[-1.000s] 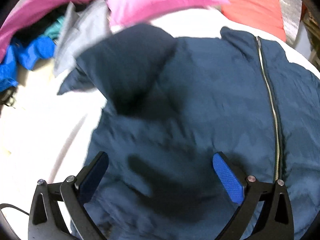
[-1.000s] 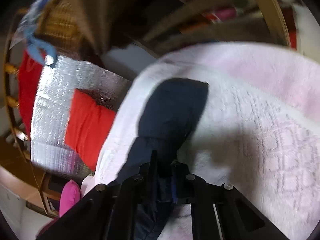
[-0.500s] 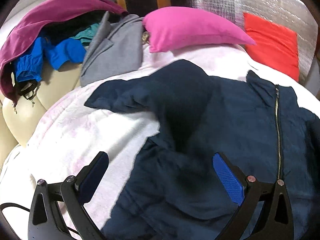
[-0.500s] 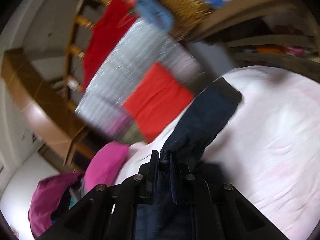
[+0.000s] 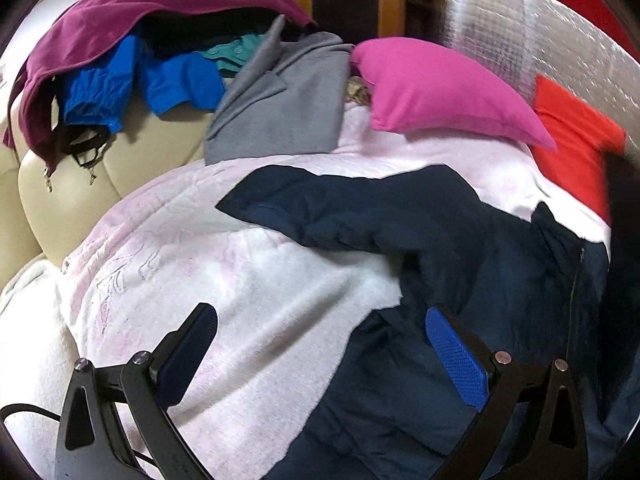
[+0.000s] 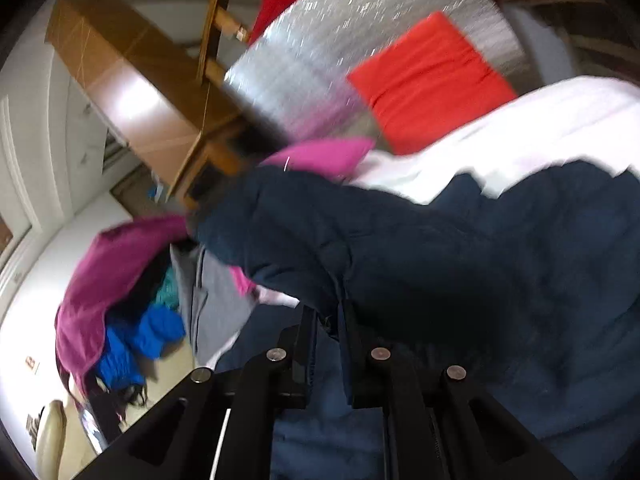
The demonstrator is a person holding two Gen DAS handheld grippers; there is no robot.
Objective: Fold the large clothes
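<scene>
A navy zip-up jacket [image 5: 460,248] lies front up on a white-pink blanket [image 5: 240,280]. Its left sleeve [image 5: 328,204] stretches out to the left. My left gripper [image 5: 320,340] is open and empty, hovering over the jacket's left edge and the blanket. My right gripper [image 6: 328,316] is shut on the jacket's other sleeve [image 6: 304,232], which it holds lifted and swung across over the jacket body [image 6: 520,280]. The zipper [image 5: 576,276] shows at the right in the left wrist view.
A pink pillow [image 5: 432,88] and a red cushion [image 5: 572,140] lie at the bed's head against a silver foil panel [image 5: 520,32]. A pile of clothes, grey [image 5: 276,112], blue [image 5: 160,84] and magenta [image 5: 132,12], sits on a cream sofa [image 5: 48,184] to the left.
My right gripper has carried the held sleeve up and over, from lying out on the blanket to across the jacket. My left gripper has pulled back and left, off the jacket body.
</scene>
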